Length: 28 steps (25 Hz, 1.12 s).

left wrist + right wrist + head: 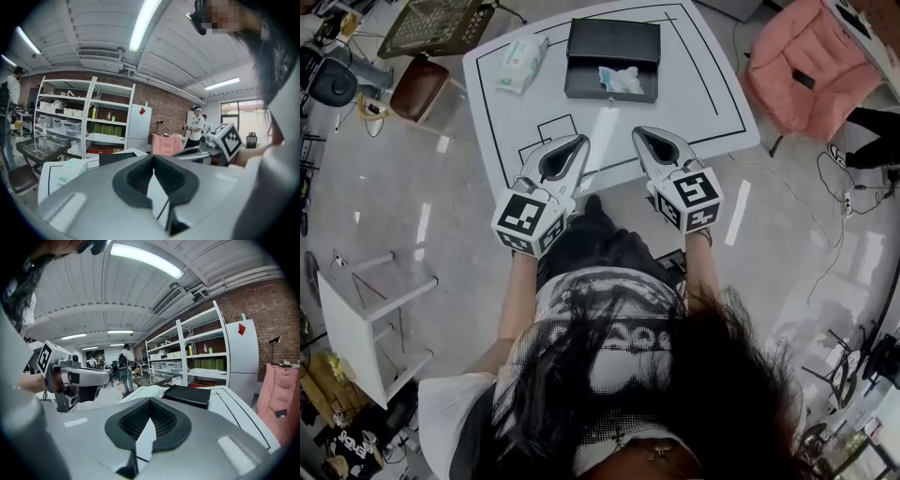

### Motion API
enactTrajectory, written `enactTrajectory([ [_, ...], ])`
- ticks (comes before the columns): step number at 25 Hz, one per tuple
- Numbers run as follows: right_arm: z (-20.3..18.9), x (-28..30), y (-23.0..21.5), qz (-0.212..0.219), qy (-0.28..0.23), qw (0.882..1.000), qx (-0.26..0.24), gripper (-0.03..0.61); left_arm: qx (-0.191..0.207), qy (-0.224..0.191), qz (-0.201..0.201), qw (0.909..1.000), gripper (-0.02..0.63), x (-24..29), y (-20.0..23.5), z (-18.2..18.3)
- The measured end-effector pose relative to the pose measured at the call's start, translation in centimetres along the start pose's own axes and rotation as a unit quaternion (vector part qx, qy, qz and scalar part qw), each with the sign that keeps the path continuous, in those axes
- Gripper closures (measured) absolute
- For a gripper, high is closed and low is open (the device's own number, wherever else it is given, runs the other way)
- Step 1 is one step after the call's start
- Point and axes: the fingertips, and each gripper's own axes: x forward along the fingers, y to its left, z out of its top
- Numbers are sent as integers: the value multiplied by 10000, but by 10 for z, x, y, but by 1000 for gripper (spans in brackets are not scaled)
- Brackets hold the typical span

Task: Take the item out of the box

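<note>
Two pairs, left tongs [575, 143] and right tongs [643, 135], pressed together, empty; white crumpled item [621, 80] in black box [612, 42] lies far ahead, slightly nearer right tongs.

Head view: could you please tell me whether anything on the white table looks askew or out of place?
Nothing looks spilled or damaged. Only the soft white pack lies tilted against the table's lines, left of the open black box.
</note>
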Motion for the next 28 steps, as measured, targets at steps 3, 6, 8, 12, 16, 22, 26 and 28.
enactTrajectory([
  [3, -3, 27, -13, 17, 199, 9997, -162, 581, -34, -25, -47, 10000, 614, 10, 19, 2],
  [6, -5, 53, -27, -15, 435, 9977, -515, 581, -91, -56, -67, 9999, 614, 17, 36, 4],
  [8, -6, 69, -37, -29, 606, 9954, -747, 581, -126, -81, -86, 9999, 614, 20, 46, 5],
  [12, -10, 103, -55, 133, 898, 9913, -954, 558, -155, -56, -126, 9998, 614, 25, 60, 4],
  [16, -23, 137, -75, 292, 1344, 9841, -1124, 536, -126, 26, -58, 9999, 614, 27, 77, 1],
  [22, -49, 190, -101, 528, 2104, 9670, -1338, 494, -209, 40, 65, 9998, 614, 22, 101, -1],
  [26, -75, 215, -113, 645, 2779, 9451, -1594, 477, -263, 58, 99, 9996, 614, 18, 110, -4],
  [28, -87, 222, -117, 707, 3107, 9316, -1750, 458, -292, 69, 106, 9995, 614, 16, 113, -7],
])
